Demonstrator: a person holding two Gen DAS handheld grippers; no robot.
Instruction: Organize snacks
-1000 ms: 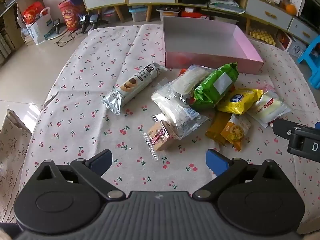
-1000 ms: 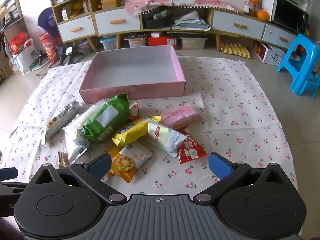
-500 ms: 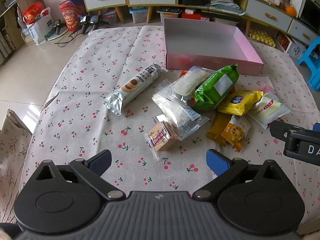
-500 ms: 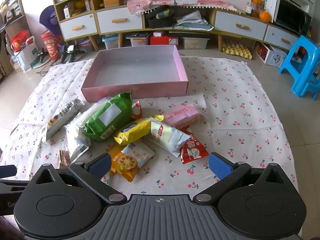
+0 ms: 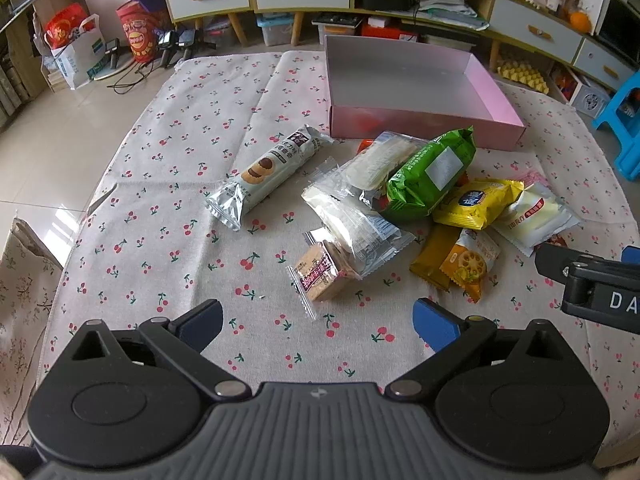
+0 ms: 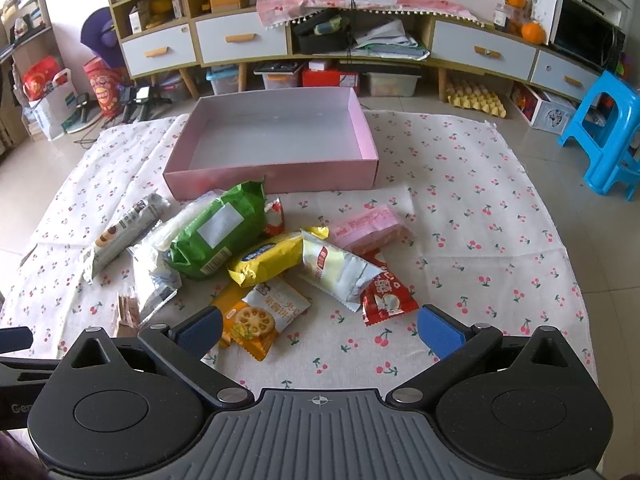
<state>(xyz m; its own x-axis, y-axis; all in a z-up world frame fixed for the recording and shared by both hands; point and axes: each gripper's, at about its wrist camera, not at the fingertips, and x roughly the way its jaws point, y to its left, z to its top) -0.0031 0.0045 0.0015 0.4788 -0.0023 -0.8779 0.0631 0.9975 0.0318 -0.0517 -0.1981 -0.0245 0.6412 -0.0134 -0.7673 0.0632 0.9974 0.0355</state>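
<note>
**First pick: nearest packets, pink box empty**

Left wrist: my left gripper [image 5: 316, 318] jaws wide, empty. Wafer packet [image 5: 322, 274] lies nearest, well short of the pink box [image 5: 424, 130]. Take it across its narrow width.

Right wrist: right gripper [image 6: 318, 326] jaws wide, empty. Lotus-chip packet [image 6: 262, 316] just ahead; box [image 6: 272, 174] beyond pile. Lift clear of neighbours.

Both wrist views look down, seemingly side by side, at one snack pile [image 5: 416, 208].
</note>
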